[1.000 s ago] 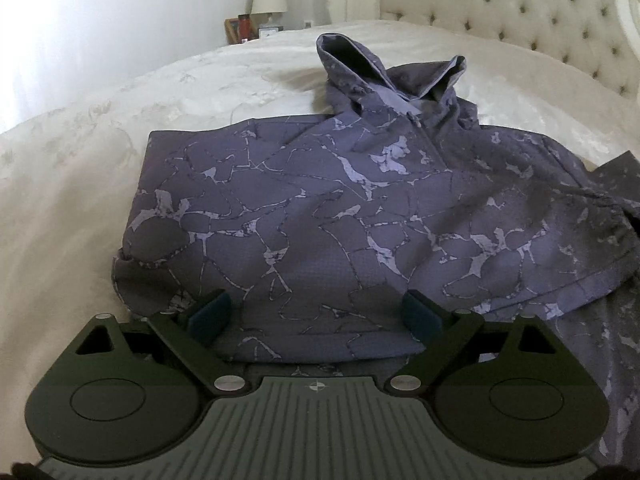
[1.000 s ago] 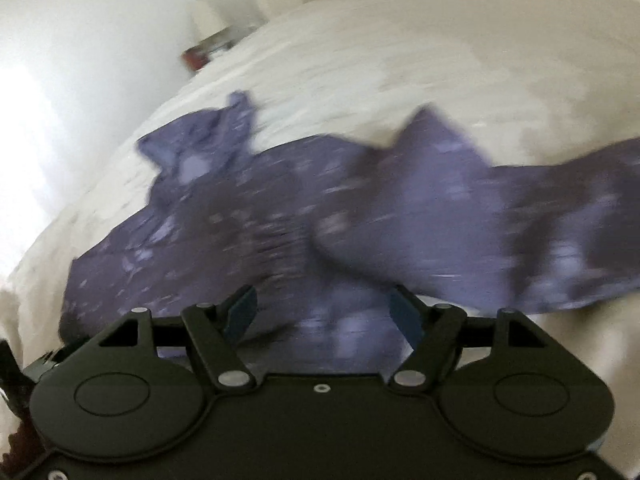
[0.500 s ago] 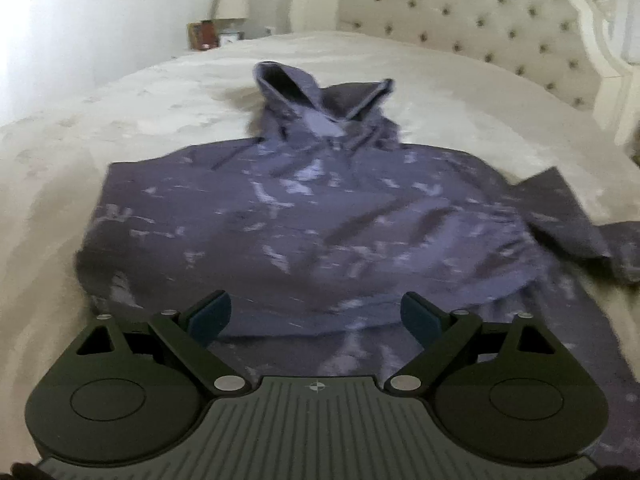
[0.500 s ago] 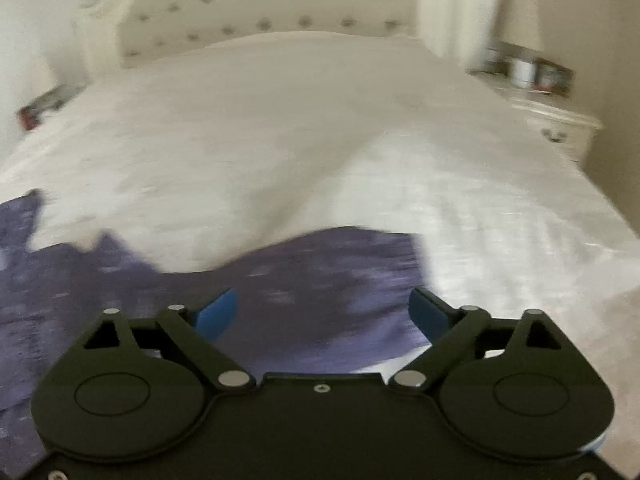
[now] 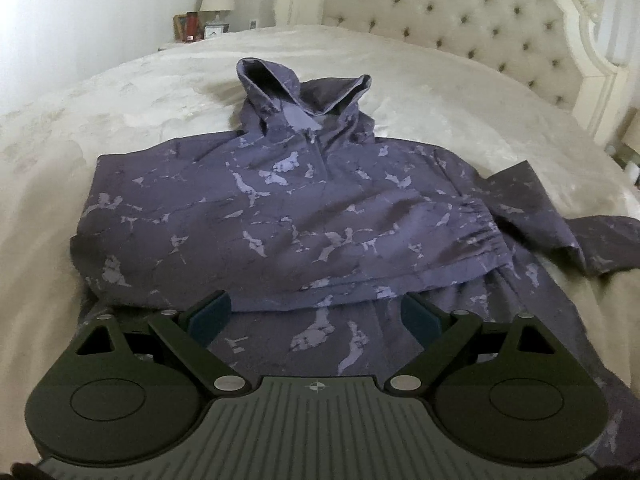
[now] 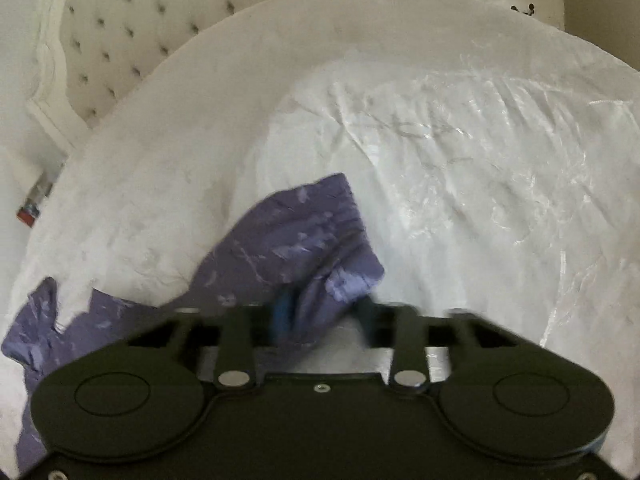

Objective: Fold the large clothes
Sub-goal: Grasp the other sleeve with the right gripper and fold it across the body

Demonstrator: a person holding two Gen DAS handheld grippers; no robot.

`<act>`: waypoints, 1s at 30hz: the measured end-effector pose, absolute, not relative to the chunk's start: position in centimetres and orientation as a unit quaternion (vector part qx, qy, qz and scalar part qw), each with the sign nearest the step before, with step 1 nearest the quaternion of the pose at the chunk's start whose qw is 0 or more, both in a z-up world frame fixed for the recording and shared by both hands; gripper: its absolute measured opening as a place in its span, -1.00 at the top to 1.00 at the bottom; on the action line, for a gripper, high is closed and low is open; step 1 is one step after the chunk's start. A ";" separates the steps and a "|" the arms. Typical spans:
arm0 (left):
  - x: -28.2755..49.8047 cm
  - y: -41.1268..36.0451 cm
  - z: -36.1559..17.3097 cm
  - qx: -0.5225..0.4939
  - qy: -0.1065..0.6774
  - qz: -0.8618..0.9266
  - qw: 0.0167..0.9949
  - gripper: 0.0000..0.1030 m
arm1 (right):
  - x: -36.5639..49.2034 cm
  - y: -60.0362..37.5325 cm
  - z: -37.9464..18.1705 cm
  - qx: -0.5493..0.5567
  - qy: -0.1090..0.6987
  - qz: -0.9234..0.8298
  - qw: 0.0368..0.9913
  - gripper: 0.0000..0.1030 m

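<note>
Purple hoodie point(image 5: 304, 208) on cream bedspread point(image 5: 120, 92), tufted headboard point(image 5: 460, 28), left tongs point(image 5: 316, 316) released, right tongs point(image 6: 324, 316) just closing onto sleeve point(image 6: 304, 240).

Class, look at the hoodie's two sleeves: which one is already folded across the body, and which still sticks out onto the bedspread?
The left-hand sleeve in the left wrist view lies folded across the hoodie, its gathered cuff on the chest. The other sleeve still lies out on the bedspread.

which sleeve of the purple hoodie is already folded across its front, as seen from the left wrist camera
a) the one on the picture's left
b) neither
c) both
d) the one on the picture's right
a: on the hoodie that sleeve lies across the chest with its gathered cuff near the right edge, while the other sleeve trails out on the bed.
</note>
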State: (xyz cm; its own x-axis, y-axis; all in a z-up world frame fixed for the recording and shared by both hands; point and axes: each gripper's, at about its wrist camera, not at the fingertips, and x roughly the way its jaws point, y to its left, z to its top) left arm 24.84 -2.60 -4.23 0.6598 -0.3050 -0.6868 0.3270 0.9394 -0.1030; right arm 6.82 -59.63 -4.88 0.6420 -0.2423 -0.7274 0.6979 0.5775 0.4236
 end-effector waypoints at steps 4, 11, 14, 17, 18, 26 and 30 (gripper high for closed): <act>25.0 -1.7 -4.0 0.009 0.377 -0.172 0.910 -0.79 | 7.7 -57.7 -1.2 0.302 0.303 -0.282 0.859 0.56; 25.6 0.3 -3.4 -0.017 0.374 -0.168 0.912 -0.79 | 11.6 -54.0 9.1 0.251 0.235 -0.229 0.911 0.59; 25.8 1.3 -3.0 -0.026 0.370 -0.167 0.913 -0.79 | 13.8 -50.7 12.4 0.229 0.220 -0.192 0.929 0.59; 25.8 2.5 -2.8 -0.031 0.365 -0.162 0.916 -0.79 | 16.4 -46.5 14.6 0.208 0.210 -0.143 0.944 0.59; 25.8 3.0 -2.7 -0.032 0.363 -0.159 0.918 -0.79 | 17.3 -44.9 15.1 0.202 0.208 -0.124 0.949 0.59; 25.4 7.2 -2.3 -0.051 0.353 -0.136 0.924 -0.79 | 24.3 -31.7 14.4 0.180 0.211 0.030 0.960 0.59; 25.3 9.1 -2.2 -0.058 0.350 -0.125 0.926 -0.79 | 27.0 -25.4 12.1 0.172 0.220 0.099 0.955 0.59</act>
State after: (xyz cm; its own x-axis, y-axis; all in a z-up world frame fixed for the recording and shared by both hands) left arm 25.31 9.12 -2.16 0.7235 -0.2724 -0.6343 0.1913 0.9620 -0.1949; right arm 26.99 -25.42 12.13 0.8834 0.2649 -0.3865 -0.1130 0.9210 0.3728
